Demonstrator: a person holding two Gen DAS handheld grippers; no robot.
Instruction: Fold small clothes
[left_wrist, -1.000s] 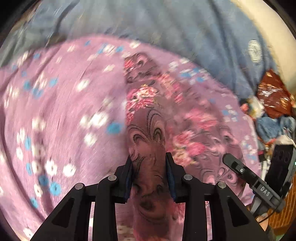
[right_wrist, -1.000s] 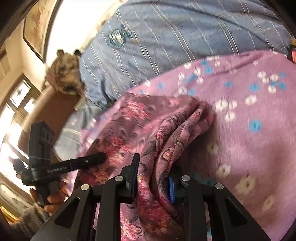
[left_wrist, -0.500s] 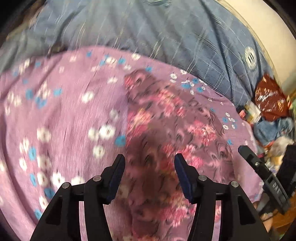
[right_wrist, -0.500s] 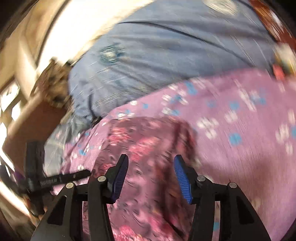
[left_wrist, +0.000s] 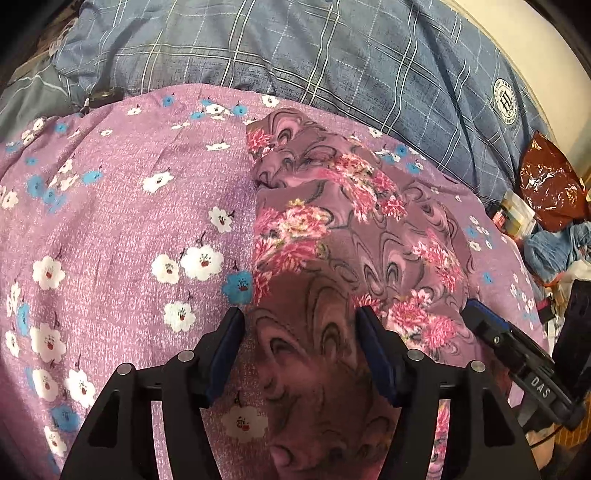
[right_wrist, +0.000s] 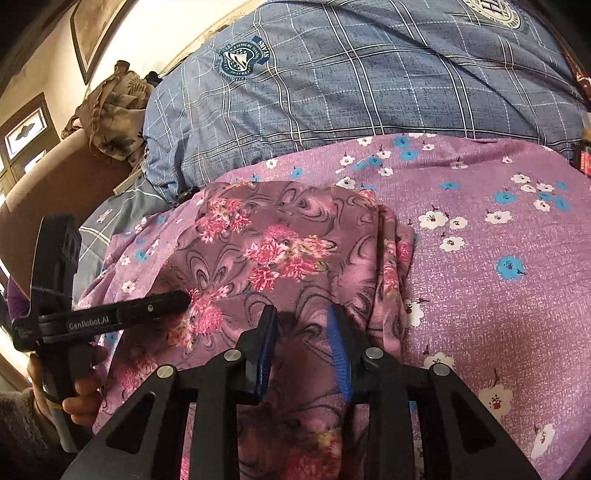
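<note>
A small mauve garment with pink flowers and dark swirls (left_wrist: 354, 229) lies folded on a purple flowered sheet (left_wrist: 122, 221). It also shows in the right wrist view (right_wrist: 280, 251), with its folded edge on the right. My left gripper (left_wrist: 299, 332) is open and empty, just above the garment's near end. My right gripper (right_wrist: 303, 328) is open and empty, low over the garment. The left gripper shows at the left of the right wrist view (right_wrist: 162, 306); the right gripper shows at the right of the left wrist view (left_wrist: 491, 328).
A blue checked duvet (left_wrist: 332, 51) lies bunched behind the sheet (right_wrist: 498, 258). A red-brown foil bag (left_wrist: 550, 184) and blue cloth (left_wrist: 554, 247) lie at the right. A leaf-print cloth (right_wrist: 110, 107) hangs on a brown headboard at the left.
One second ago both grippers were shut on the garment. Both have opened and let it go, and it now lies flat. The grippers have drawn back a little.
</note>
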